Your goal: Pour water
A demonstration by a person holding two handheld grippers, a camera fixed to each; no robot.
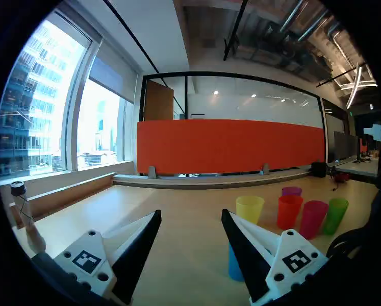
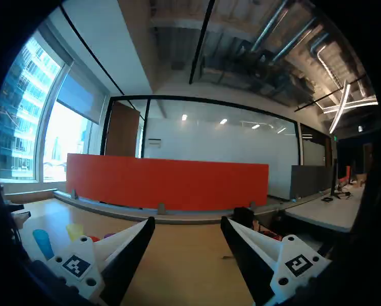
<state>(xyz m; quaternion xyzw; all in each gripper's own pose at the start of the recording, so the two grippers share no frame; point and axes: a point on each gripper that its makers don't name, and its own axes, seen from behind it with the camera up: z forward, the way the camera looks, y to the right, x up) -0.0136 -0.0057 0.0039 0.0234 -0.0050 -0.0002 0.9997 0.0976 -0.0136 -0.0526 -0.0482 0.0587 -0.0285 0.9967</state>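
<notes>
Left gripper [image 1: 191,214]: jaws released, grasping nothing, over the wooden table [image 1: 190,255]. Its view shows six plastic cups to the right: yellow cup [image 1: 250,208], blue cup [image 1: 234,268] partly behind one finger, orange cup [image 1: 289,210], pink cup [image 1: 313,218], green cup [image 1: 335,215] and purple cup [image 1: 291,191] at the rear.

Right gripper [image 2: 187,222]: jaws released, empty. Its view places the blue cup [image 2: 43,243] and yellow cup [image 2: 74,230] at far left, near the orange partition [image 2: 164,183].
</notes>
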